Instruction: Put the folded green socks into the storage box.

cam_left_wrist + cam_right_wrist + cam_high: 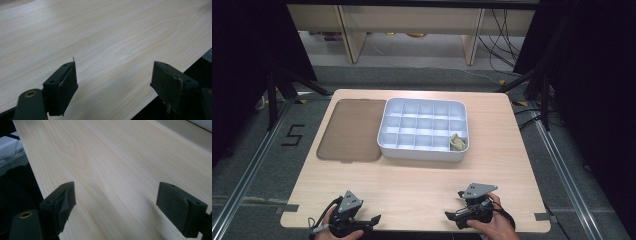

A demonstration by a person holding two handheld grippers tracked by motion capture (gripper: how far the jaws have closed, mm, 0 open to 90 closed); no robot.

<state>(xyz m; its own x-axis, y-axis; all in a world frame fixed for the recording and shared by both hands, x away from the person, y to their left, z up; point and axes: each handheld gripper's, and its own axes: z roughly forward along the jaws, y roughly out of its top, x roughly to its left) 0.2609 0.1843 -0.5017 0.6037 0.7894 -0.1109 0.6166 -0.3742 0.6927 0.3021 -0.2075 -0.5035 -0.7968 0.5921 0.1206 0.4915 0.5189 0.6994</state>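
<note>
A white compartment tray (422,153) stands in the middle of the wooden table (412,185). A crumpled olive-beige piece (457,142) lies in its near right compartment. My left gripper (371,222) rests at the table's near left edge, pointing right. In the left gripper view its jaws stand wide apart over bare wood (113,67), with nothing between them. My right gripper (453,205) sits at the near right, pointing left. Its jaws also stand wide open (116,186) above the tabletop, with nothing between them. Both grippers are well short of the tray.
A brown translucent lid (352,130) lies flat just left of the tray. The table's near edge runs close under both grippers. Dark stands and cables flank the table on the floor.
</note>
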